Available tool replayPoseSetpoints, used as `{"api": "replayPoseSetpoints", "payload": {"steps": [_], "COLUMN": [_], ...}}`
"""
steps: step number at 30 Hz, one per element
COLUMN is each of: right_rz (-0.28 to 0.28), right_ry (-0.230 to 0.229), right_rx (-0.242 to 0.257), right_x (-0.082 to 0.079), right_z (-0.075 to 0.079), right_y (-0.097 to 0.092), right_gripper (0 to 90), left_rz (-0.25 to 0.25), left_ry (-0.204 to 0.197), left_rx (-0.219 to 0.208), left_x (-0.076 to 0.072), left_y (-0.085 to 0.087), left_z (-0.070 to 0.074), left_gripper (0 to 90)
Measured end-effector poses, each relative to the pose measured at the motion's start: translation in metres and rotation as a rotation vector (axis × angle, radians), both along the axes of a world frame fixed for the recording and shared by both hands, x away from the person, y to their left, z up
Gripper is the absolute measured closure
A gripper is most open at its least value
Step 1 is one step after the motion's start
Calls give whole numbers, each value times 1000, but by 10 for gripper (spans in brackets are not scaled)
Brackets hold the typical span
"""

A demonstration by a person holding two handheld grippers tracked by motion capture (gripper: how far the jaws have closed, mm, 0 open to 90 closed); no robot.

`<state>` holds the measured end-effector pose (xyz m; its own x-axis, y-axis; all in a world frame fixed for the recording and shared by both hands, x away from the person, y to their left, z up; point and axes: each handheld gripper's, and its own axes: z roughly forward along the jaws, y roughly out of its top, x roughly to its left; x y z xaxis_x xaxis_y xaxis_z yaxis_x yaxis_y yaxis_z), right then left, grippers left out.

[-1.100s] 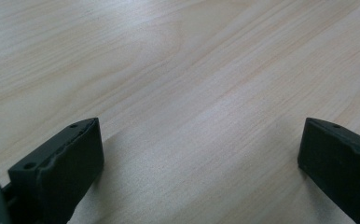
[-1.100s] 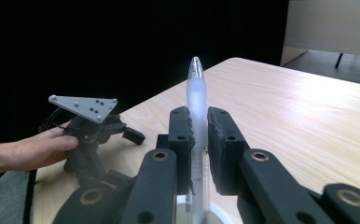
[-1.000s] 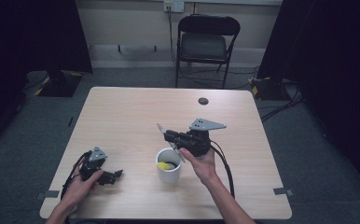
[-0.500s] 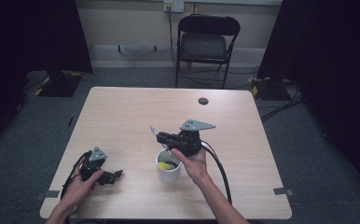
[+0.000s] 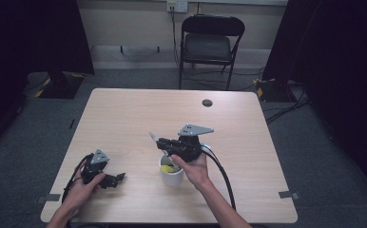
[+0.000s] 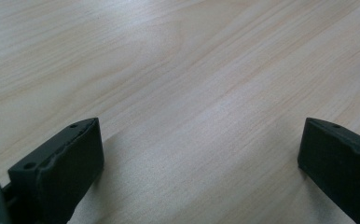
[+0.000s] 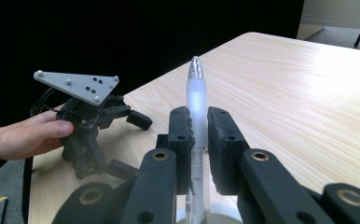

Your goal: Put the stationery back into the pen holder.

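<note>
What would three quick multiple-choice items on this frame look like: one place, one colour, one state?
1. Where is the white cup?
A. on the chair
B. on the table, below the right tongs
C. between the left tongs' jaws

2. What colour is the thing inside the cup?
A. yellow
B. red
C. blue

3. How are the right tongs?
A. open, nothing between
B. shut on the cup rim
C. shut on the pen

Key: 1 B, the high view puts the cup on the table under that hand; 2 A, yellow object shows in the cup; 3 C, both jaws press the pen.
</note>
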<state>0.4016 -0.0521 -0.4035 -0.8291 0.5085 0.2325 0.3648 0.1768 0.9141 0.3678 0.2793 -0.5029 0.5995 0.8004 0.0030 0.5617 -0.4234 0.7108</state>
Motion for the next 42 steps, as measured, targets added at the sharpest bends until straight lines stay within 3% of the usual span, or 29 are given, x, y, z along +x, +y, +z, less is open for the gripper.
{"api": "replayPoseSetpoints", "payload": {"steps": [3,5,18,30,42], "right_rz": [1,15,1,25,32], "right_ry": [3,39,-3,-32,-41], "right_rx": [-6,15,-34,-18,-58], "right_x": [-1,-1,-11,-23,-39], "right_z": [0,-2,3,12,7], "right_y": [-2,-3,-15,-35,-54], "right_gripper": [803,803,804,804,803], "left_rz": [1,0,0,5,6], "left_ry": [0,1,0,3,3], "left_rx": [1,0,0,-4,-5], "left_x": [0,0,0,2,2], "left_y": [0,0,0,-2,-2], "left_z": [0,0,0,0,0], "left_gripper": [0,0,0,0,0]}}
